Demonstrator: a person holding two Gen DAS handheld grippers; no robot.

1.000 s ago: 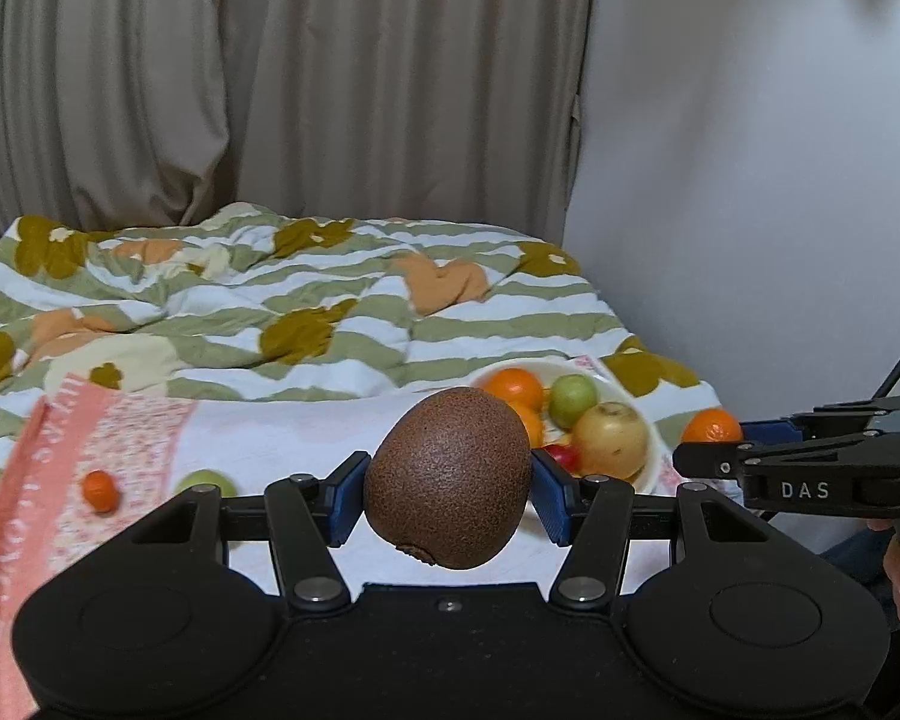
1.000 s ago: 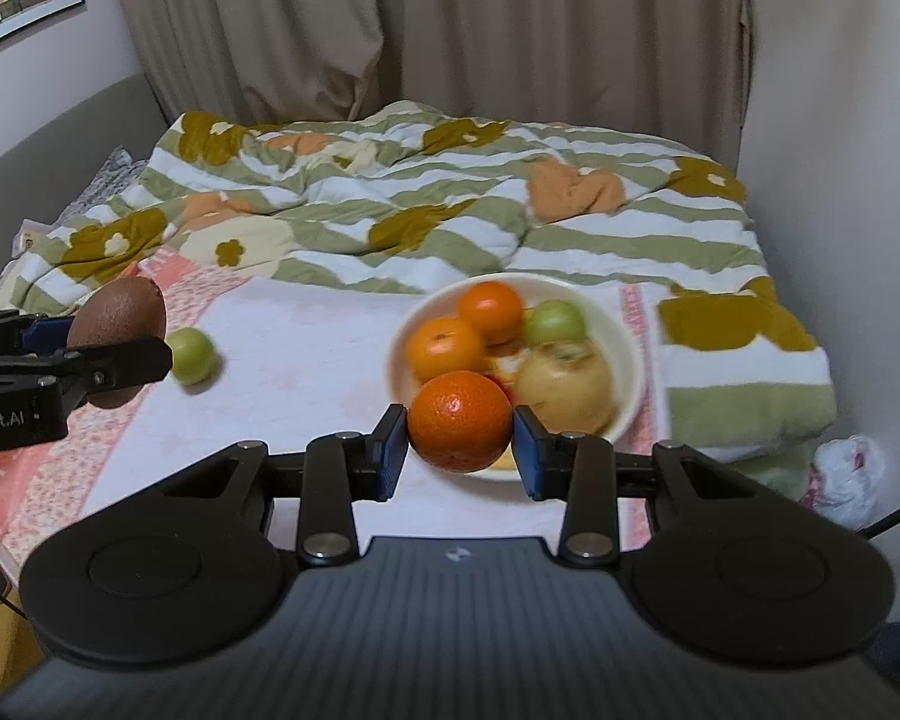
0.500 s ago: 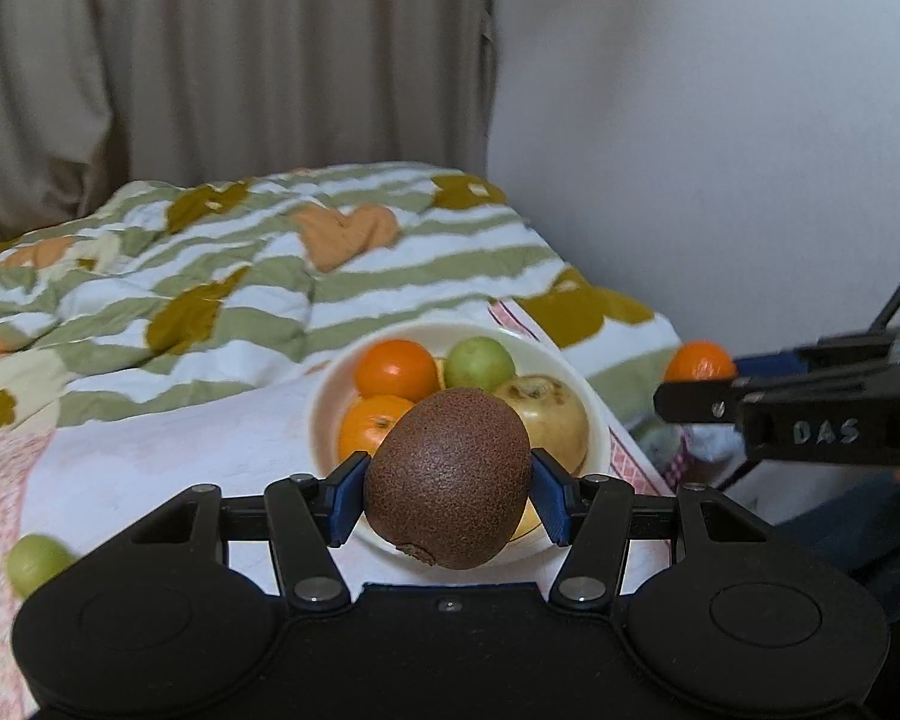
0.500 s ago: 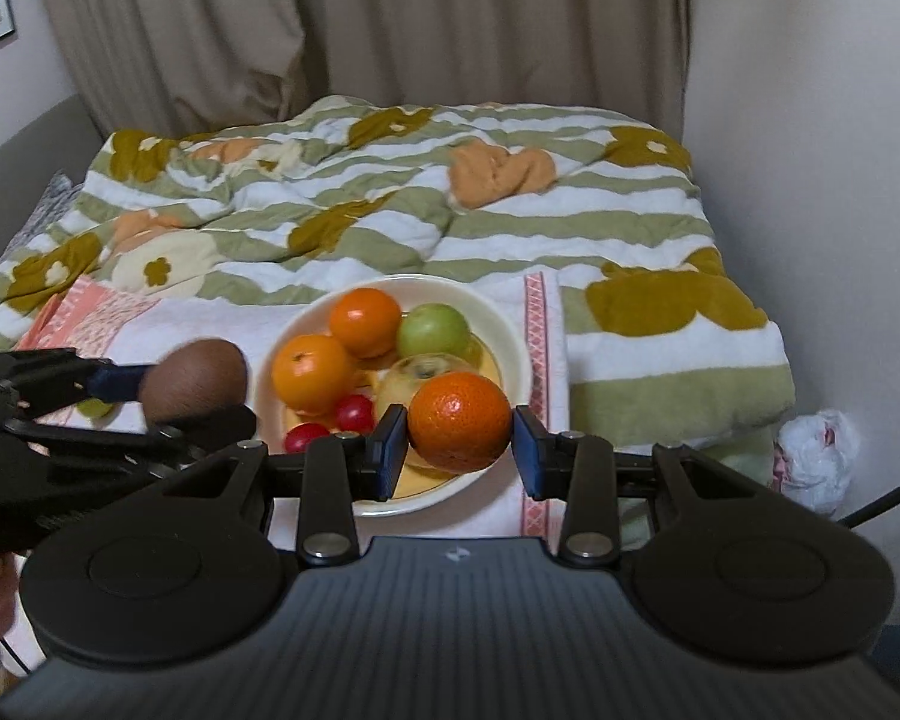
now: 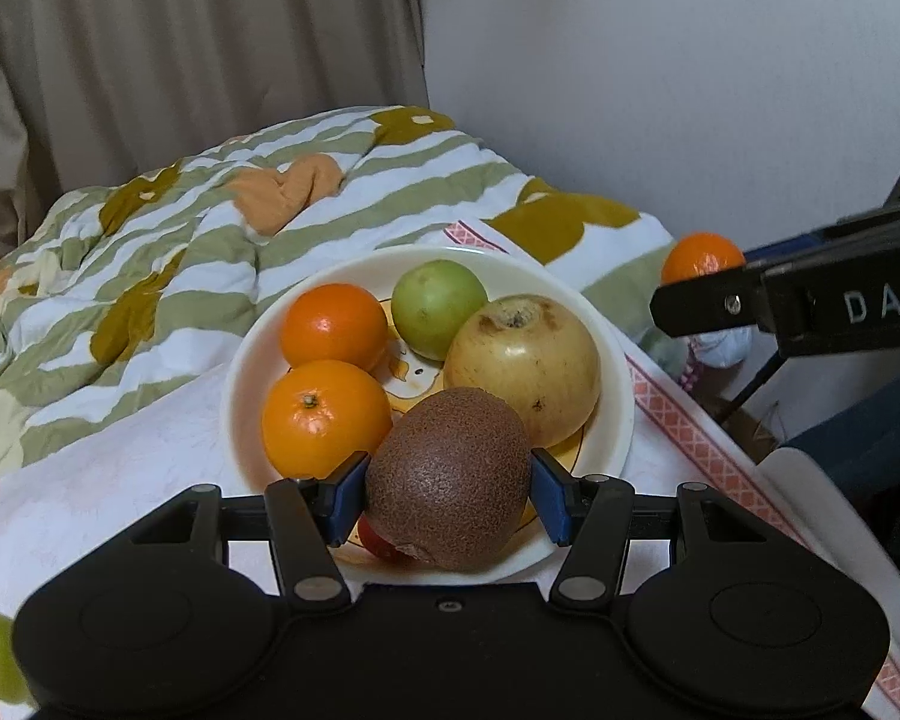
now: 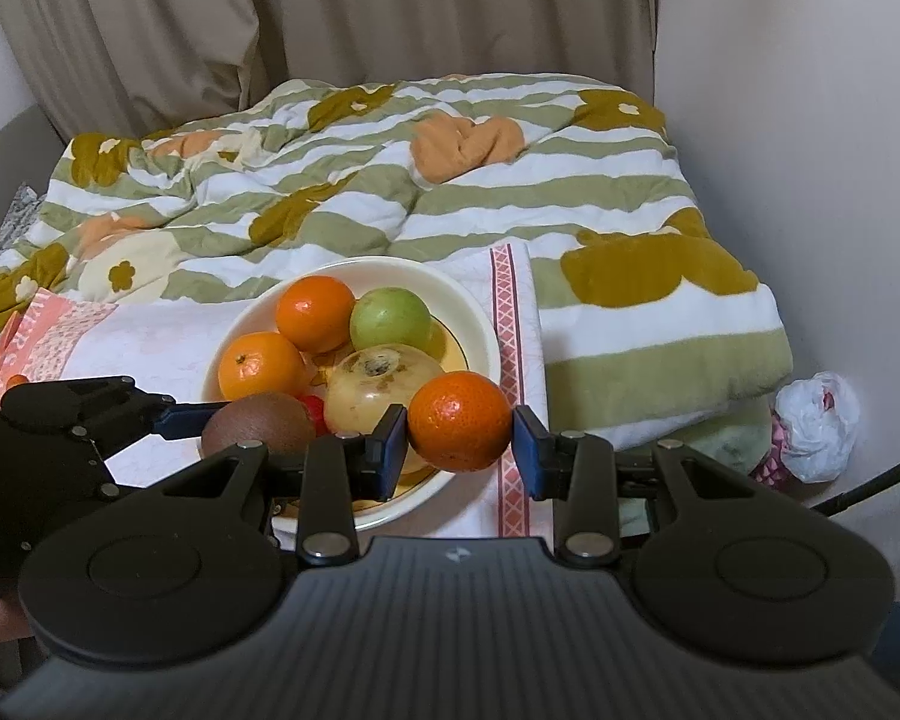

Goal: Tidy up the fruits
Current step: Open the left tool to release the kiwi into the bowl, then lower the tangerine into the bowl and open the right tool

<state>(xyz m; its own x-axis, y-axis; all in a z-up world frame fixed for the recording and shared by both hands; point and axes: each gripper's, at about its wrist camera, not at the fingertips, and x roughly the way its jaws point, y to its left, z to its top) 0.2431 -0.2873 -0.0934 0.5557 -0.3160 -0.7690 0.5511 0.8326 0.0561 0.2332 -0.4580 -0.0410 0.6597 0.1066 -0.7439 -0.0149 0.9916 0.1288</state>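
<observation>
**Two fruits held over the bowl**

The left tool (image 5: 447, 495) is clamped on a brown fuzzy kiwi (image 5: 448, 477), which hangs over the near rim of the round cream ceramic bowl (image 5: 237, 384). The right tool (image 6: 459, 444) is clamped on a small orange mandarin (image 6: 459, 429), just above the bowl's right edge. In the bowl lie two more orange mandarins (image 5: 333, 325), a green round fruit (image 5: 438, 307), a yellowish apple (image 5: 525, 367) and a small red fruit (image 6: 313, 407). The bowl sits on a white pink-bordered cloth (image 6: 150, 336) spread on the bed over a green-striped floral blanket (image 6: 450, 192).

left wrist: down, close over bowl (image 5: 234, 396) | right wrist: same bowl
</observation>
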